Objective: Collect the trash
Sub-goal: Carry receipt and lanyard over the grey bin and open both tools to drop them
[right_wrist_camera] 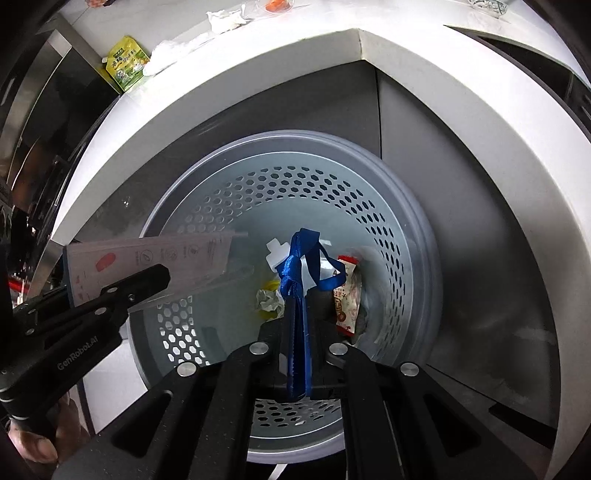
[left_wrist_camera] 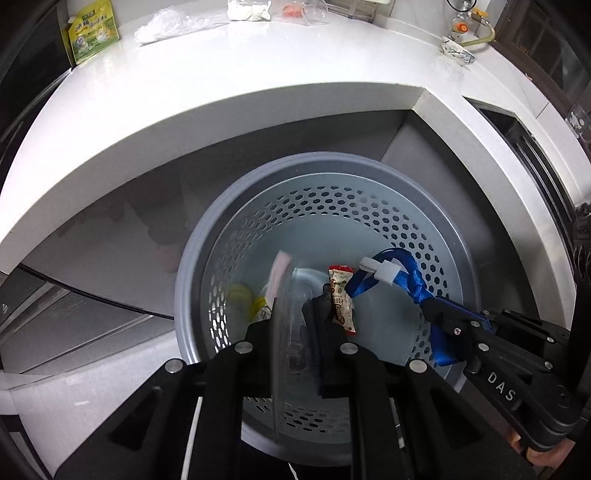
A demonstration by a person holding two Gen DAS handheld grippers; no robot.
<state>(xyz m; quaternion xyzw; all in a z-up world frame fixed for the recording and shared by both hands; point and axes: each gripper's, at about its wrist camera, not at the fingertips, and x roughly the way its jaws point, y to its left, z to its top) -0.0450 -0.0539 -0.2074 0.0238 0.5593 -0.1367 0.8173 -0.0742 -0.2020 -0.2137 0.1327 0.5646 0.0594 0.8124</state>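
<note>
A grey perforated trash bin (left_wrist_camera: 369, 173) stands on the floor under the white counter; it also shows in the right wrist view (right_wrist_camera: 258, 147). My left gripper (left_wrist_camera: 295, 314) is shut on a clear plastic package (left_wrist_camera: 288, 295), held over the bin; that package shows from the side in the right wrist view (right_wrist_camera: 155, 254). My right gripper (right_wrist_camera: 299, 306) is shut on a blue ribbon (right_wrist_camera: 295, 273) with a white clip (left_wrist_camera: 380, 271), over the bin's right side. A red-and-white snack wrapper (left_wrist_camera: 341, 299), crumpled paper (right_wrist_camera: 267, 299) and yellow scraps lie in the bin.
On the white counter (left_wrist_camera: 258, 66) lie a green-yellow pouch (left_wrist_camera: 90, 31), a clear plastic bag (left_wrist_camera: 173, 22), white tissue (left_wrist_camera: 247, 9), a clear cup (left_wrist_camera: 314, 11) and a wrapper (left_wrist_camera: 458, 50). Grey cabinet fronts stand behind the bin.
</note>
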